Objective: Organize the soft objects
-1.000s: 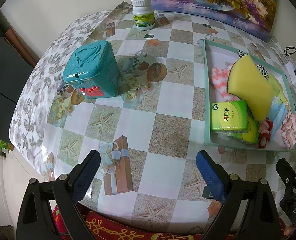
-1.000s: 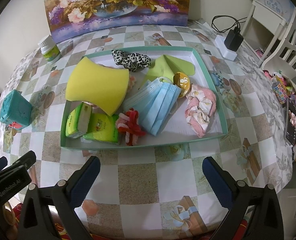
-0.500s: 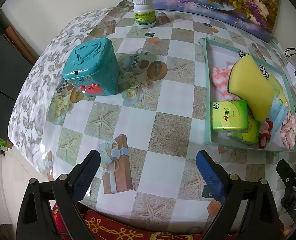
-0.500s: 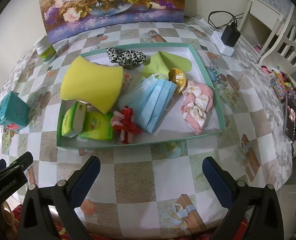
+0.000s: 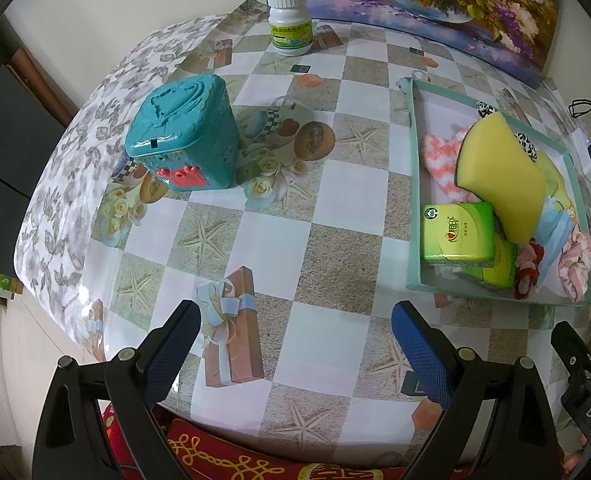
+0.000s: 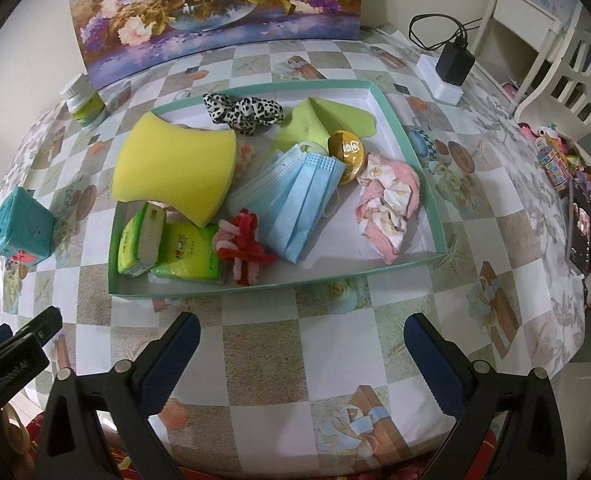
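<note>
A teal tray (image 6: 423,152) (image 5: 413,216) holds the soft things: a yellow sponge (image 6: 175,168) (image 5: 499,172), blue face masks (image 6: 295,196), a pink cloth (image 6: 391,204), a leopard scrunchie (image 6: 243,112), a green cloth (image 6: 327,120), a red and pink yarn piece (image 6: 243,248) and two green tissue packs (image 6: 167,248) (image 5: 457,232). A gold round tin (image 6: 347,152) lies among them. My right gripper (image 6: 301,340) hovers open over the table in front of the tray. My left gripper (image 5: 295,332) is open, left of the tray, with nothing in it.
A teal box (image 5: 183,136) (image 6: 21,228) stands on the table left of the tray. A white pill bottle (image 5: 289,22) is at the back by a flower painting (image 6: 215,8). A charger and power strip (image 6: 451,68) sit at the back right; a white chair (image 6: 555,60) beyond.
Both grippers have drawn back slightly toward the table's near edge; the tray looks a little farther away in the right wrist view. Nothing on the table has moved.
</note>
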